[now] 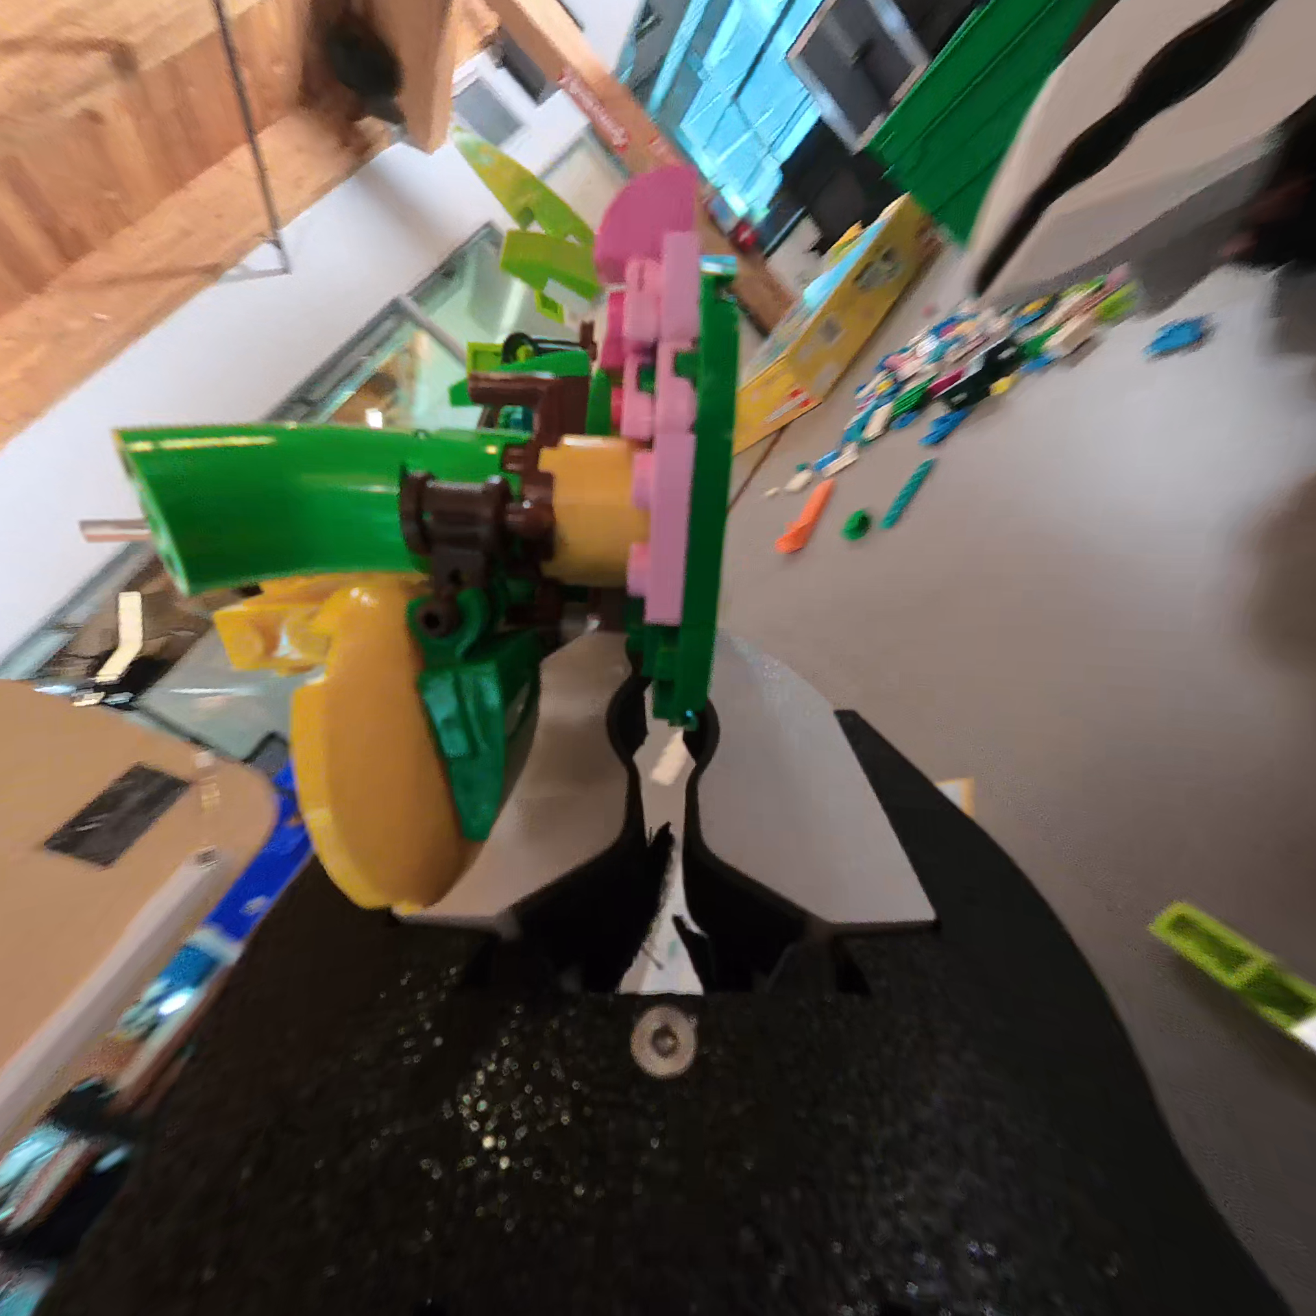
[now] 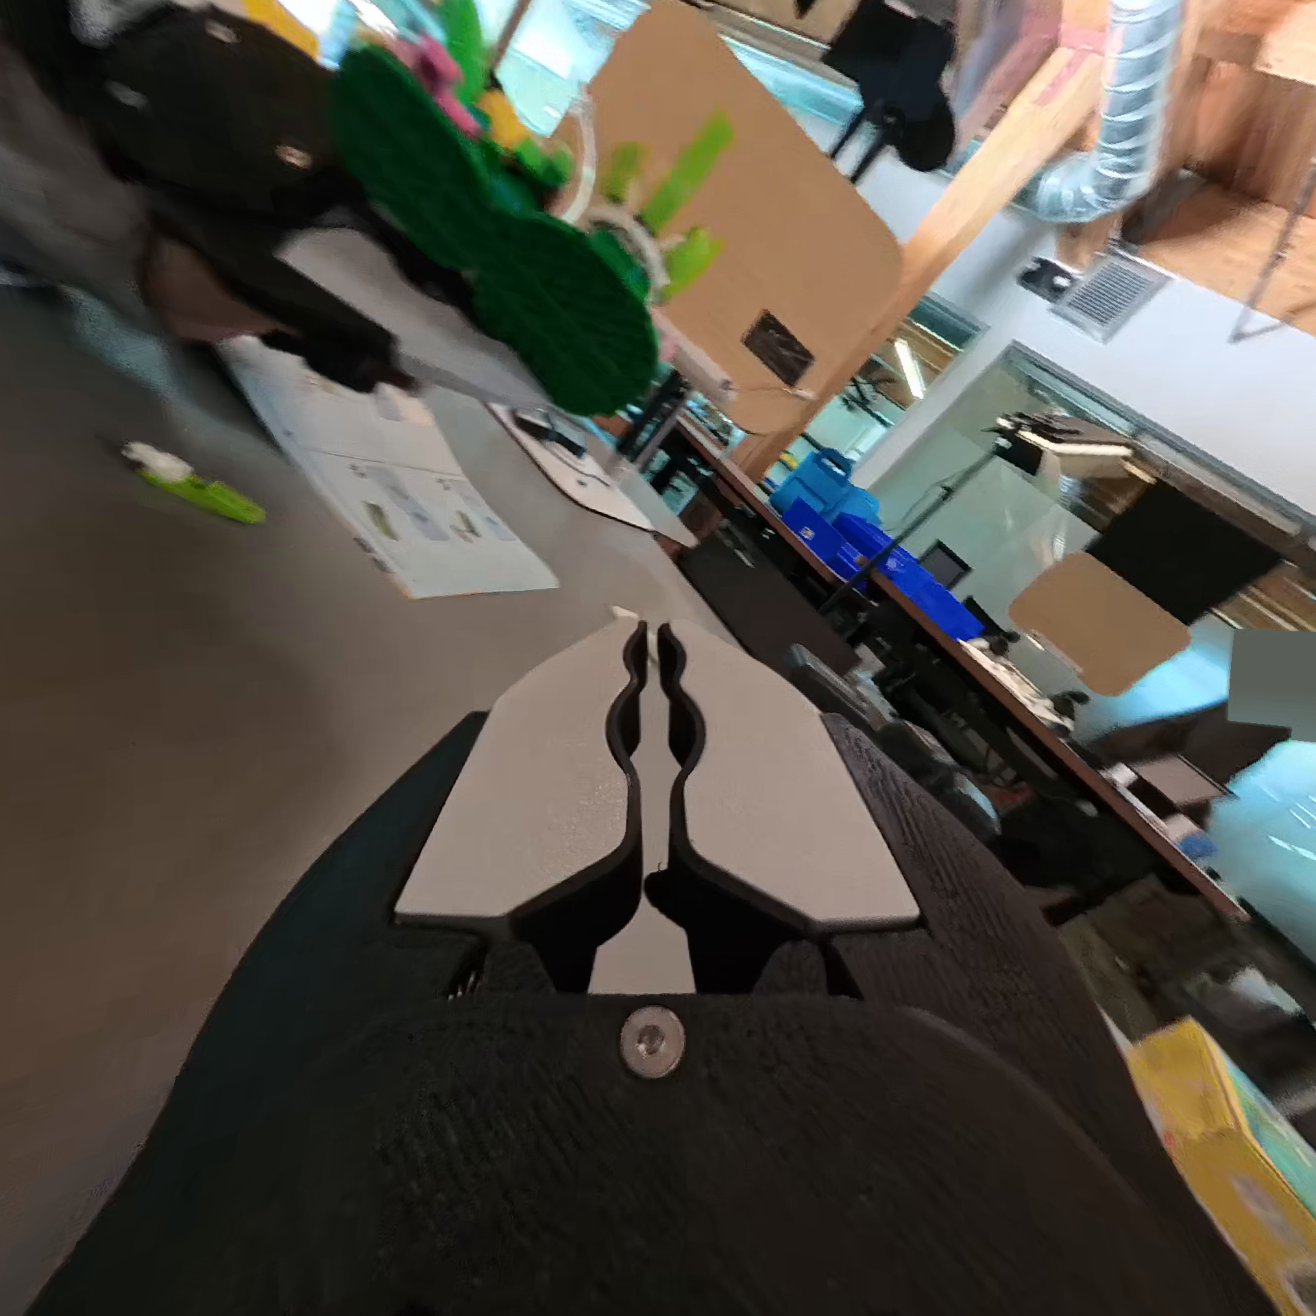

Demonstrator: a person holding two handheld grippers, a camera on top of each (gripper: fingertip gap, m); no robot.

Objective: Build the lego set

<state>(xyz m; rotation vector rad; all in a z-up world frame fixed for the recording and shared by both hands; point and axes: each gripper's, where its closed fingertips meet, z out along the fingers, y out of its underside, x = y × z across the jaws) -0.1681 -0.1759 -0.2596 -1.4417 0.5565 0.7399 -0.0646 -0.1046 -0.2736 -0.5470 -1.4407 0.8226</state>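
My left gripper (image 1: 666,716) is shut on the edge of the green base plate (image 1: 701,498) of the lego model and holds it on its side above the grey table. The model carries pink plates (image 1: 659,456), yellow rounded parts (image 1: 370,748), brown pieces and a green curved leaf (image 1: 285,498). In the right wrist view the same model (image 2: 527,285) shows at the upper left, held up by the left gripper. My right gripper (image 2: 651,630) is shut and empty, low over the table, apart from the model.
A pile of loose bricks (image 1: 968,370) and a yellow lego box (image 1: 840,320) lie far on the table. An orange piece (image 1: 805,527), a lime piece (image 1: 1239,968) and an instruction booklet (image 2: 399,491) lie on the table. The right gripper (image 1: 1111,128) shows at the upper right.
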